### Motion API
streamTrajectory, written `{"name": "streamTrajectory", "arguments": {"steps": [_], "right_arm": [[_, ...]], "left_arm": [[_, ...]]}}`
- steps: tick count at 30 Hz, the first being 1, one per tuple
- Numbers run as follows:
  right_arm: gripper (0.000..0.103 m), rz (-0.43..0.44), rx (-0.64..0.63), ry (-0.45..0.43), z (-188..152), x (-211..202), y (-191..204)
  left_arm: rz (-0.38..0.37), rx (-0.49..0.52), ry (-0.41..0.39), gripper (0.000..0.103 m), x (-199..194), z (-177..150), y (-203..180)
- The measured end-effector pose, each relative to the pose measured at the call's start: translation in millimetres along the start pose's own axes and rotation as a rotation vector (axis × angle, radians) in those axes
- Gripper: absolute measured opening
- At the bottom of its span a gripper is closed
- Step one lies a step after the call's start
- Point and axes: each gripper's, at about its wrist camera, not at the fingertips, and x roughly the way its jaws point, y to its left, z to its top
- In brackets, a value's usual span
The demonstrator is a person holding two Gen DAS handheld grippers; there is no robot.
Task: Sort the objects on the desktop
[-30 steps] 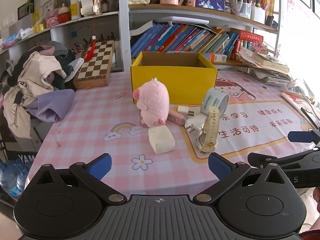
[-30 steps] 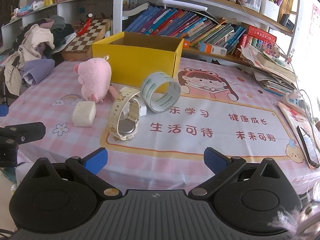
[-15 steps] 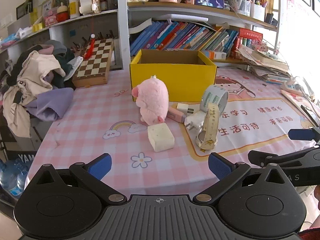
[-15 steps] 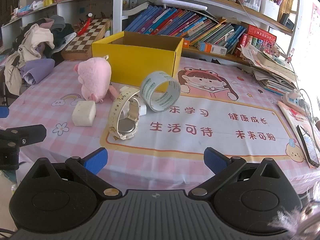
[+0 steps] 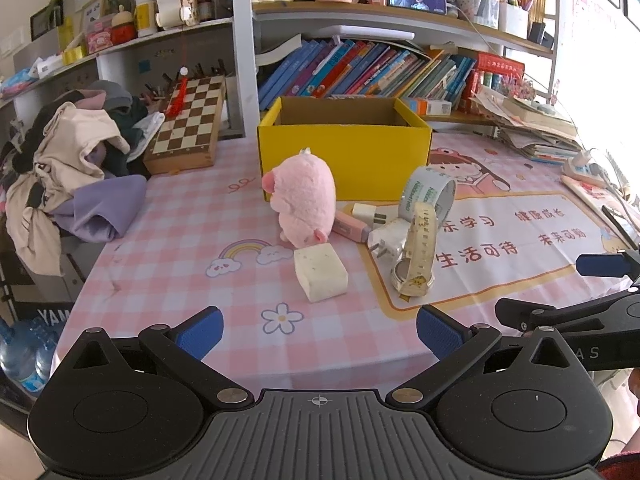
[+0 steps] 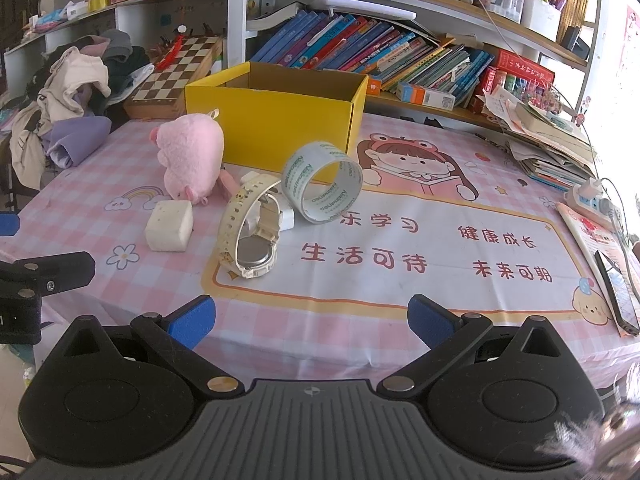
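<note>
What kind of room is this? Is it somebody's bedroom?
Probably a child's study corner at home; no bed shows. A desk with a pink cartoon tablecloth stands under shelves crammed with books, and a pile of clothes and a chessboard lie alongside.

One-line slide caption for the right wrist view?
Open right hand-held gripper faces watch, tape roll, pink plush before yellow box.

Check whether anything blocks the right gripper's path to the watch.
Nothing visible does. The right gripper hangs open at the table's near edge, and only bare tablecloth lies between it and the watch. The tape roll and charger sit behind the watch.
</note>
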Motion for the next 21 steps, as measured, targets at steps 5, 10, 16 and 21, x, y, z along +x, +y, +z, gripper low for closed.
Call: {"name": "streamTrajectory", "arguments": {"steps": [5,10,16,21], "right_arm": [[0.103,0.003,0.001,0.001,-0.8,0.0,-0.6],[0.103,0.004,0.001,0.002,-1.3,0.1,-1.4],[0.103,0.012,0.0,-0.001,-1.5,-0.7,-2.8],[0.103,0.019,-0.002,-0.004,-2.0,-1.5,-3.9]], "left_arm": [[0.003,-0.003,-0.003,0.103,-0.7,-0.5,-0.5],[0.004,-0.001,0.0,0.103,-0.6,-0.1,-1.5],[0.0,0.008,0.003,0.103,-0.9,0.2,-3.6],[-0.002,0.008,0.005,0.103,-0.5,0.7,-4.1]]}}
